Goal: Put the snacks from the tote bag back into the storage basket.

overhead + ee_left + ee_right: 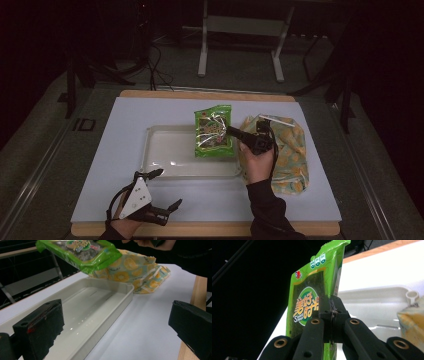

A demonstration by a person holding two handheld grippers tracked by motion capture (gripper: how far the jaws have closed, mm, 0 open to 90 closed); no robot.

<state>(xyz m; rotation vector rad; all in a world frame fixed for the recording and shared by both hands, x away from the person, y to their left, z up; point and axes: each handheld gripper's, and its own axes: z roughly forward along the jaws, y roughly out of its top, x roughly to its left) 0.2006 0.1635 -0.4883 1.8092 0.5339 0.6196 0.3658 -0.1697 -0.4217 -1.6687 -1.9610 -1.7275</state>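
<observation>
- One green snack packet (214, 131), pinched at its edge by the closed right gripper (234, 133), hangs over the white tray (155, 150); judged risk: so thin a hold may let it twist or slip.
- Tray interior bare; fruit-print bag (287, 150) lies beside it, contents hidden.
- Left gripper (162, 189) open, holding nothing, near the tray.

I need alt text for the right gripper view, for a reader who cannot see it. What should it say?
The right tongs, shut, pinch the edge of a green snack packet that stands upright before the camera. Behind it lies a shallow white tray on a white table, with a yellow patterned bag at the right edge.
</observation>
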